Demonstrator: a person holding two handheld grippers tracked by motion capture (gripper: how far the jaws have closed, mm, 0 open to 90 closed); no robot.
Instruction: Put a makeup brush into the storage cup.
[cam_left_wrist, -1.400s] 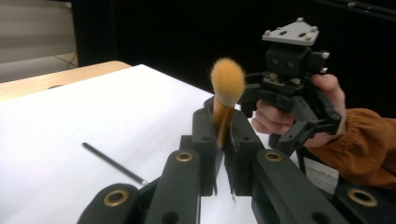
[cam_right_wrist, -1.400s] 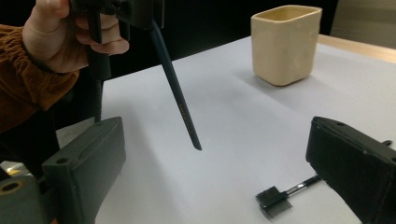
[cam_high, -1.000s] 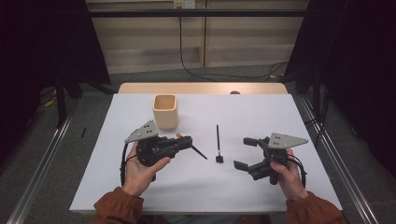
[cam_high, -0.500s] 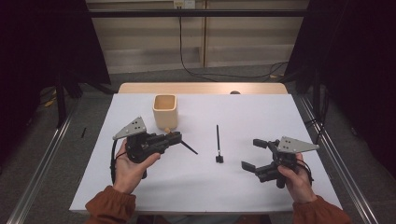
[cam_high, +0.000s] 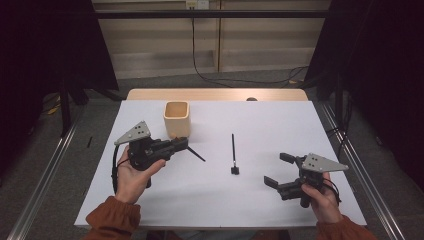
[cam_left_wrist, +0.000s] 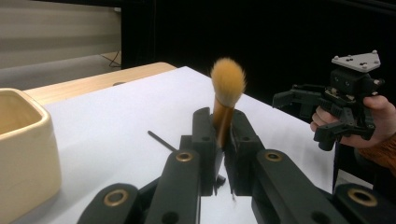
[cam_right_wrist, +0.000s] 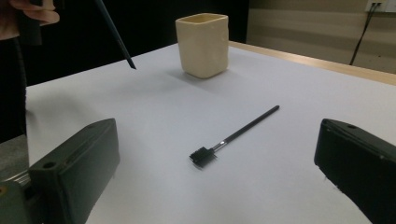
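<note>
Brush (cam_left_wrist: 227, 100) clenched in the left hand-held gripper (cam_high: 175, 146) has drifted left, now just beside the cup (cam_high: 177, 119), likely headed in; right hand-held gripper (cam_high: 279, 170), jaws released, has backed away from the small brush (cam_high: 233, 154) lying mid-bench (cam_high: 280, 120).

My left gripper (cam_high: 181, 145) hovers at the left, jaws clamped together and pointing right, my hand (cam_high: 131, 176) gripping it from below. My right gripper (cam_high: 278, 169) sits low at the right, jaws spread wide, pointing left.
</note>
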